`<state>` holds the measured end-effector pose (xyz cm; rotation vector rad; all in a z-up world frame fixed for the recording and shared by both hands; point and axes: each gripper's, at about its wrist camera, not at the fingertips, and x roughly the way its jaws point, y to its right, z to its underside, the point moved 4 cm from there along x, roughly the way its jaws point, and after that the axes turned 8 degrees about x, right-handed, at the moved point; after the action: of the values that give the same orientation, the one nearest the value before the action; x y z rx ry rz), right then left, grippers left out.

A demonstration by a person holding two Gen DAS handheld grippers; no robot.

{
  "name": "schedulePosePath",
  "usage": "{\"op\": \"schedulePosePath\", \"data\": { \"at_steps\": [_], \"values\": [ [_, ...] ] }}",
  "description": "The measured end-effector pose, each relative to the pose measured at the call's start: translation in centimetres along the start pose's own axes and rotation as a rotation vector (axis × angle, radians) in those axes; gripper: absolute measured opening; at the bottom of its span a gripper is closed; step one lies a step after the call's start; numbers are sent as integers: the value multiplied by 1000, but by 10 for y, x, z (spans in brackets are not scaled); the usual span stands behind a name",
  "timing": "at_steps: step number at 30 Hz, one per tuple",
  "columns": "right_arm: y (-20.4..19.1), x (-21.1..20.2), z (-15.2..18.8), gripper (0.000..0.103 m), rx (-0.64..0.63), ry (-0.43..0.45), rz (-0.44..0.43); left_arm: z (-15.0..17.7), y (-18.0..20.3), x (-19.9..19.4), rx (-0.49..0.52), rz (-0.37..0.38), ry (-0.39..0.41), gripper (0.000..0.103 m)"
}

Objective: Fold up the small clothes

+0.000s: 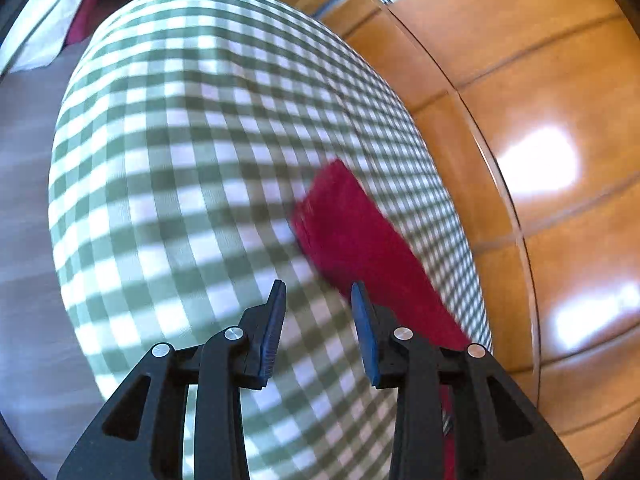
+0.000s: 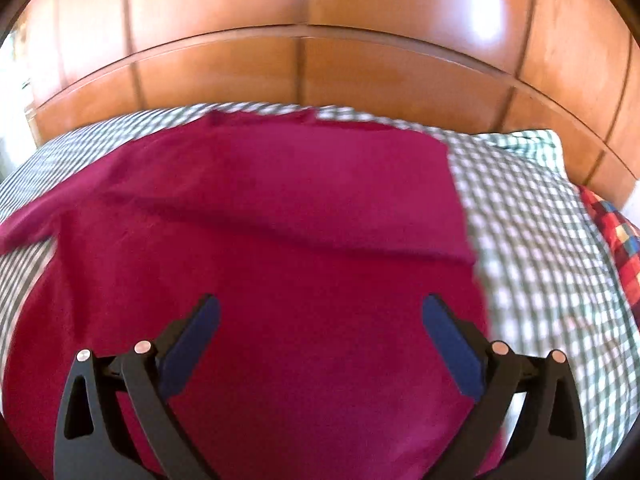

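Note:
A dark red garment (image 2: 280, 240) lies spread flat on a green-and-white checked bedcover (image 2: 528, 240). In the right wrist view it fills the middle, one sleeve reaching out to the left. My right gripper (image 2: 320, 308) is open wide and empty, hovering above the garment's near part. In the left wrist view the garment (image 1: 360, 240) shows as a red strip at the right of the bedcover (image 1: 180, 160). My left gripper (image 1: 319, 290) is open and empty, above the cover just left of the garment's edge.
A glossy wooden headboard or wardrobe (image 2: 304, 68) runs along the far side of the bed, also in the left wrist view (image 1: 540, 120). A checked pillow (image 2: 532, 144) and a red multicoloured checked cloth (image 2: 612, 236) lie at the right. The floor (image 1: 24, 220) is to the left.

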<state>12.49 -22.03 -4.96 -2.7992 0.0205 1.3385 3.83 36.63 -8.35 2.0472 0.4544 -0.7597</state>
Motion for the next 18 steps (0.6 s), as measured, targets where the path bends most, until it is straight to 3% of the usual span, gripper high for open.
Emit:
{"op": "schedulePosePath", "data": {
  "at_steps": [4, 8, 12, 14, 16, 18],
  "values": [
    [-16, 13, 28, 101, -81, -37, 35, -15, -8, 19, -47, -6, -22, 32],
    [-5, 23, 29, 101, 9, -75, -24, -23, -6, 39, -52, -36, -44, 35],
    [-6, 24, 29, 101, 13, -73, -34, -29, 3, 50, -40, -51, -59, 34],
    [-6, 24, 29, 101, 12, -68, -33, -30, 12, 52, 9, -88, -60, 9],
    [-6, 24, 28, 101, 14, -66, -36, -31, 28, 51, 59, -98, -49, 8],
    [-6, 24, 28, 101, 15, -66, -39, -28, 54, 44, 106, -49, -29, 8]
  ]
}}
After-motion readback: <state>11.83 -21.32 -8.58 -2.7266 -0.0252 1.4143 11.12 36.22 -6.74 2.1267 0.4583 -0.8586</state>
